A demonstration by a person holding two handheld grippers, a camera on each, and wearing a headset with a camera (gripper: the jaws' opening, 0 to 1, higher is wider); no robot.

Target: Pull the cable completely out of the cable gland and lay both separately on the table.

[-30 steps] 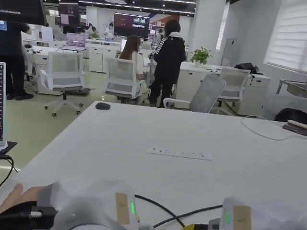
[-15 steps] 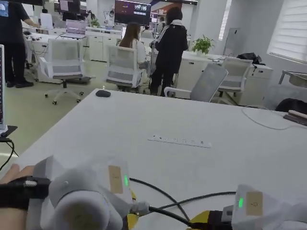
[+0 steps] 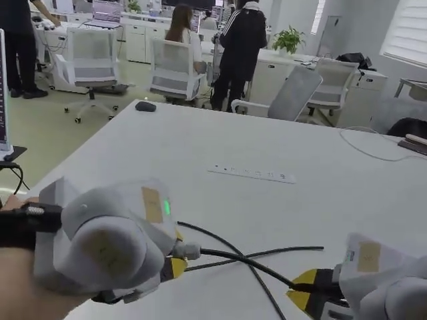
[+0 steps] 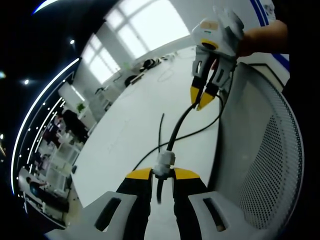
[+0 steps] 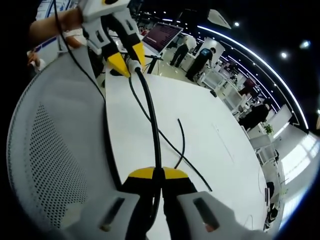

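i hold my left gripper (image 3: 175, 261) over the near left corner of the white table (image 3: 200, 153), and its yellow-tipped jaws are clenched on the small pale cable gland (image 3: 187, 251). in the left gripper view the gland (image 4: 164, 162) sits right between the jaw tips of this gripper (image 4: 160, 175), with the black cable (image 4: 181, 122) coming out of its front end. the cable (image 3: 243, 260) runs from the gland in a taut, gently curved line along the table's near edge to my right gripper (image 3: 301, 293), whose yellow-tipped jaws are closed tight on it. in the right gripper view the cable (image 5: 151, 117) rises from the pinched jaws of that gripper (image 5: 156, 174) up to the gland (image 5: 134, 66) held by the left gripper (image 5: 125, 59). the cable is not yet out of the gland; the two are joined. more black cable lengths (image 3: 267, 252) lie crossed on the table just behind the grippers; i cannot tell whether they belong to the same cable. a flat white power strip (image 3: 253, 175) lies at the middle of the table, and a dark mouse (image 3: 145, 106) sits by the far left corner. a white mesh chair back (image 5: 50, 140) stands just off the near edge.
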